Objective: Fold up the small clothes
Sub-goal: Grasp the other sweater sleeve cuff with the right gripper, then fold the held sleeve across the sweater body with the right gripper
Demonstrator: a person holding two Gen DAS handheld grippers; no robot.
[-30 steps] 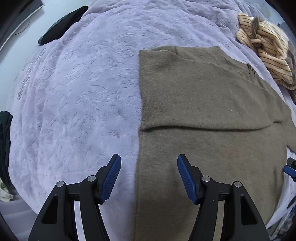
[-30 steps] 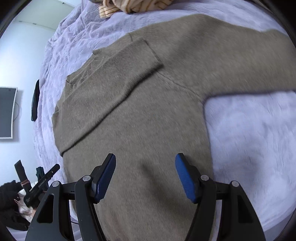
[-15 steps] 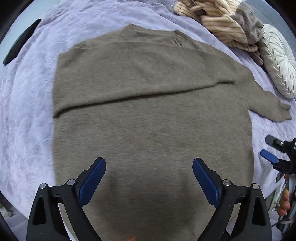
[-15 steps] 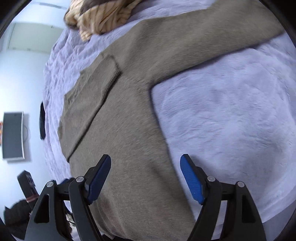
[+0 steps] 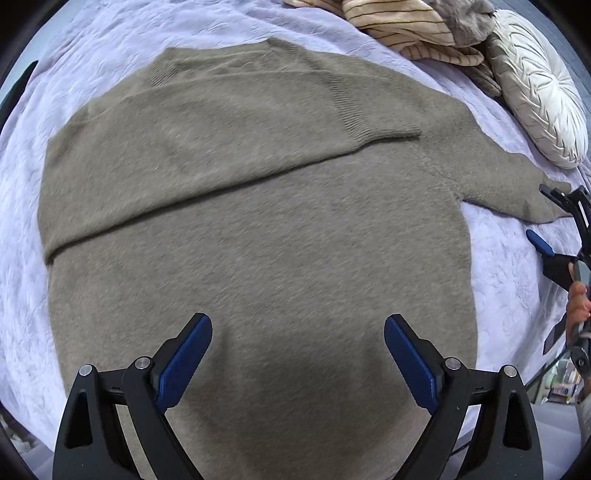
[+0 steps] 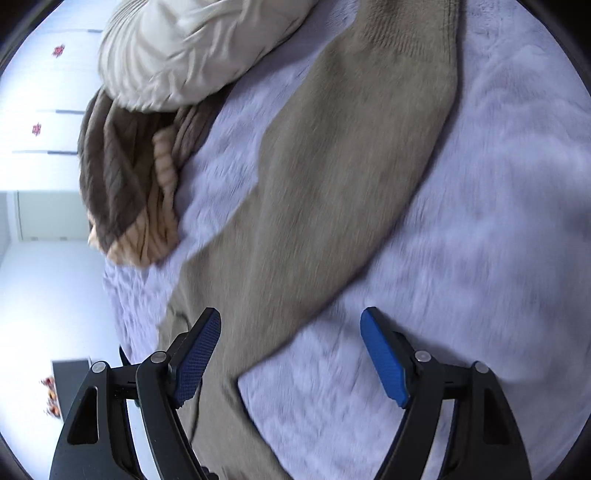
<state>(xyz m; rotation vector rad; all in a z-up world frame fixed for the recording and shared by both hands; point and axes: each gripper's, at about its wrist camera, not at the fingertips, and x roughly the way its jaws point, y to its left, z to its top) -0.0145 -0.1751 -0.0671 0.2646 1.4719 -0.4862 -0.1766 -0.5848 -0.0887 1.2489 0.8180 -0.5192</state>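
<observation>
**Both grippers empty over the sweater**

Left wrist: the left gripper (image 5: pixel 297 354) hangs over the brown sweater (image 5: pixel 258 206) spread on the lilac bedspread (image 5: pixel 506 266), jaws wide, recently opened, nothing between.

Right wrist: the right gripper (image 6: pixel 291 354) hovers above the outstretched sleeve (image 6: pixel 351 177), jaws wide, recently opened, empty, near a white cushion (image 6: pixel 192 48).

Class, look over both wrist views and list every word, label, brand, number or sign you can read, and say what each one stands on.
No text can be read in either view.
Red marks on the white wall panels: too small and blurred to read.
Packaging at the edge of the left wrist view: print too small to read.
Brown sweater, striped garment, cream cushion: no label or print shows.
</observation>
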